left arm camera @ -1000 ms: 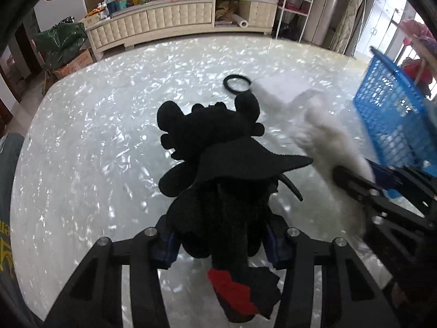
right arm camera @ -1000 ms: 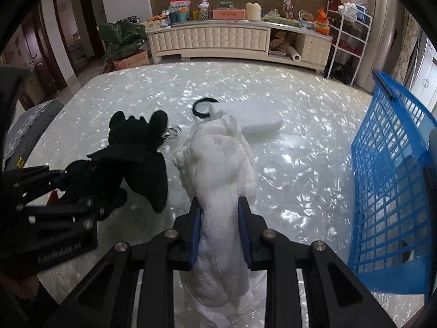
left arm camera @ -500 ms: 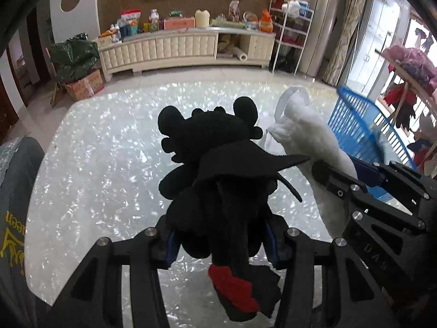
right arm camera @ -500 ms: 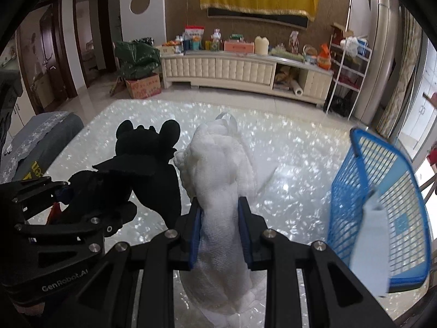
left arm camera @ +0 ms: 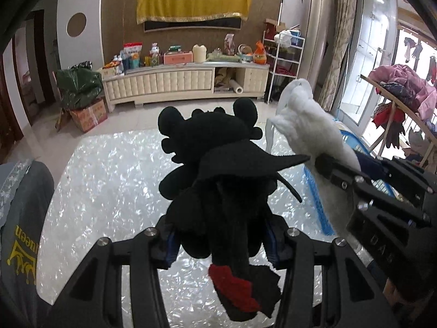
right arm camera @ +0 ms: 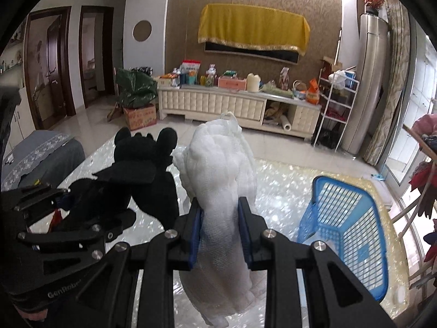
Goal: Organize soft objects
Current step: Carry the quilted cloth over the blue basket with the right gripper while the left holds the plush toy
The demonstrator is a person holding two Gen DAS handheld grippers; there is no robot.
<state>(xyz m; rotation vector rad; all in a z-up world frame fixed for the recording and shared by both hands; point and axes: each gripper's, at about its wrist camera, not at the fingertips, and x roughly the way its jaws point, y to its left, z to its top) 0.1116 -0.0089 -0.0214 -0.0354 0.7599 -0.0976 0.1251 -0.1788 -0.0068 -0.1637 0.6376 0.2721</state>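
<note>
Black plush dragon, white gauze bundle gripped aloft.

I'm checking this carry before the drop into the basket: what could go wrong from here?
The black plush and white gauze bundle are held close together, so they could snag. The left gripper pinches the plush low, leaving its head-heavy top free to sag or slip. The blue basket stands off to the right; a loose drop could miss it.

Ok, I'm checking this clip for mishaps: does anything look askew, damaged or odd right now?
Nothing looks damaged or spilled. The left gripper holds the black plush and the right gripper the white plush, both raised off the table. The blue basket stands tilted on the table.
</note>
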